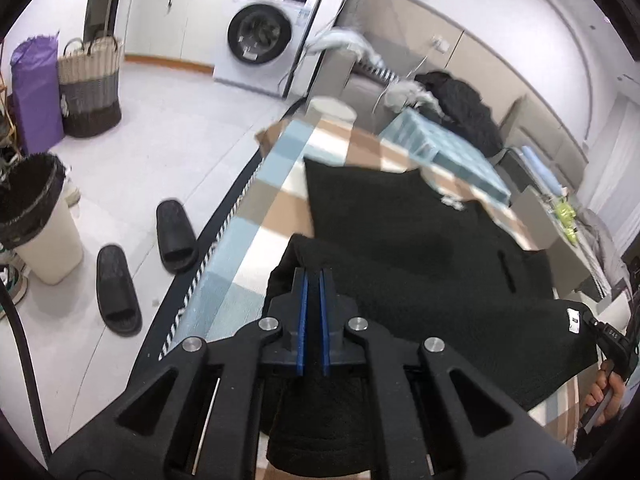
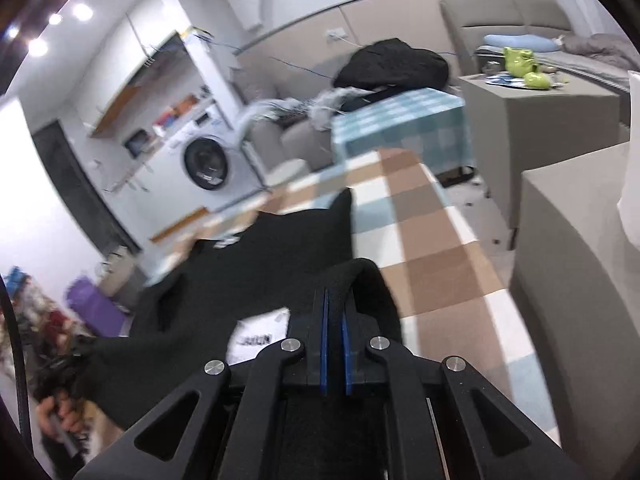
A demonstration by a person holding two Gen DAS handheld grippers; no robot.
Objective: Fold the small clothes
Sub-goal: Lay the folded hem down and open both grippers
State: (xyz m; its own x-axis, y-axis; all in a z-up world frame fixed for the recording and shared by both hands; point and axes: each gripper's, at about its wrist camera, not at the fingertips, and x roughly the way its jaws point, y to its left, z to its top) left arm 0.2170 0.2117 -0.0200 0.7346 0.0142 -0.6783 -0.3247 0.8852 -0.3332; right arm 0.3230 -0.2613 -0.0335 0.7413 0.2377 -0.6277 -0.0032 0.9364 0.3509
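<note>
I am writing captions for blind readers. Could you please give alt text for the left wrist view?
The left tool is shut on an edge of a black garment spread over a checked table cover. The right tool holds the garment's other end at the far right. Beyond the table are two black slippers, a bin and a washing machine.

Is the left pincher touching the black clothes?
Touching. In the left wrist view, the left gripper is shut on a bunched edge of the black garment.
</note>
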